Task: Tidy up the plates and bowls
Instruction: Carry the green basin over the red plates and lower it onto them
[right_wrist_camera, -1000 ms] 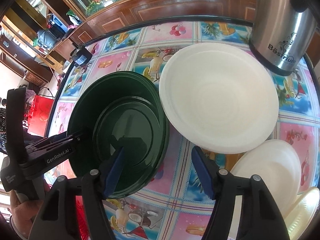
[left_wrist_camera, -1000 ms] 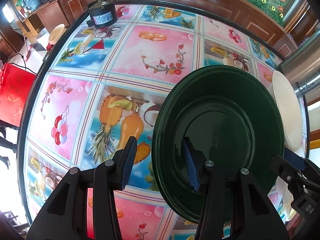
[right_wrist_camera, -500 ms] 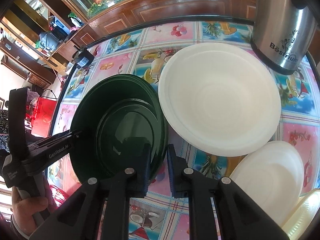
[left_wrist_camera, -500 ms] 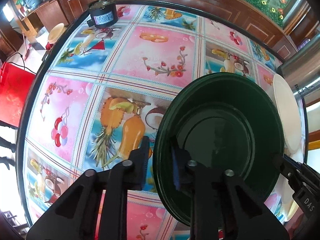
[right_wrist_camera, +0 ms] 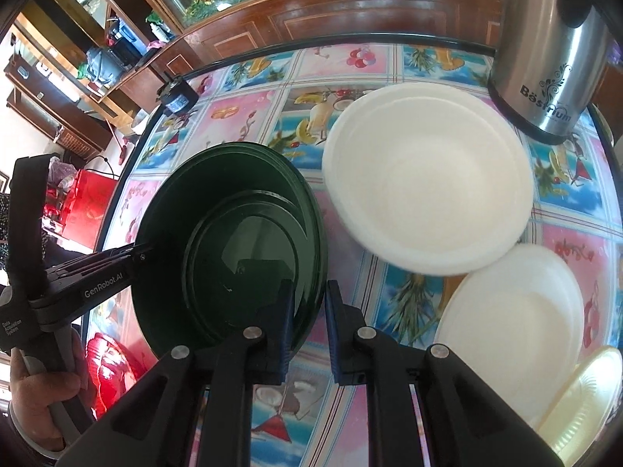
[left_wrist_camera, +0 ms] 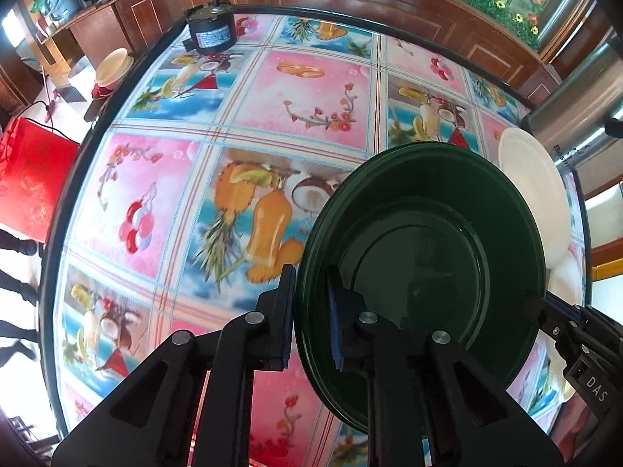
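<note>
we see our left gripper closed on the near-left rim of the dark green plate, one finger under the rim and one over it. our right gripper is clamped on the opposite rim of the same green plate, fingers narrow with the rim between them. in the right wrist view the left gripper reaches in from the left and meets the plate's far edge, so the plate is pinched from two sides. it looks tilted above the fruit-print tablecloth; whether its lower edge touches the cloth we cannot tell.

just right of the right gripper's plate lies a large white plate, its rim near the green rim. nearer us on the right, a second white plate tucks partly under the first, and a cream ribbed dish overlaps its lower right edge. beyond the white plates stands a steel kettle, touching or just behind the large one. far ahead on the left, at the table's edge, sits a small black motor.
</note>
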Demonstrator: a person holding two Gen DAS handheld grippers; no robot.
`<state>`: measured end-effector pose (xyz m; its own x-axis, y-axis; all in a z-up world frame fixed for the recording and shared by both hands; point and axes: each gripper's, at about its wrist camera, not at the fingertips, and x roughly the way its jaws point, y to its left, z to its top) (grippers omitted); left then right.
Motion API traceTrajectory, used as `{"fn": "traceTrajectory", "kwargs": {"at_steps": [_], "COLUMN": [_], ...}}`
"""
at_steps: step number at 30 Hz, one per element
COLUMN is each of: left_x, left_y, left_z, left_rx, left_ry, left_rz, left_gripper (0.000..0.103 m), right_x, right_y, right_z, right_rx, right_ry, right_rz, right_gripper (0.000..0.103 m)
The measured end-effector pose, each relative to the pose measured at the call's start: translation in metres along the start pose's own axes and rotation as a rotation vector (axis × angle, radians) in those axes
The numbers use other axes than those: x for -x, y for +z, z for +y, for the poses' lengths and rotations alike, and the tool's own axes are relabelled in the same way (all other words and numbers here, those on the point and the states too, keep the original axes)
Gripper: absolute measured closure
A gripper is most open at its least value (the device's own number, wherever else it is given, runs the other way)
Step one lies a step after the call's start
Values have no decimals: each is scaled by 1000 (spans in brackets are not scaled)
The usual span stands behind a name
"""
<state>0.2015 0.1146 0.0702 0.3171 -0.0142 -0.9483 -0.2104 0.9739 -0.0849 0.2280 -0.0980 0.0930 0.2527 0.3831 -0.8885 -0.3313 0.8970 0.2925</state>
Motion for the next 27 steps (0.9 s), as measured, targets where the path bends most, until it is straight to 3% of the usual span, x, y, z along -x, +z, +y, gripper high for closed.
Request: {"fn": "traceTrajectory", "kwargs": {"at_steps": [20,27], "left_x": [92,109], "left_y": [-81,-109], "left_z": [42,68], "left_rx": [3,19], "left_ry": [22,15], "left_rz": [-122,-121], "left_gripper": [88,88], "right_x": [53,63], "right_y": [-56,-81], "right_z": [60,84], "right_rx": [51,53], "right_ry": [39,60], "right_rz": [-44,-47], "right_gripper": [89,89]}}
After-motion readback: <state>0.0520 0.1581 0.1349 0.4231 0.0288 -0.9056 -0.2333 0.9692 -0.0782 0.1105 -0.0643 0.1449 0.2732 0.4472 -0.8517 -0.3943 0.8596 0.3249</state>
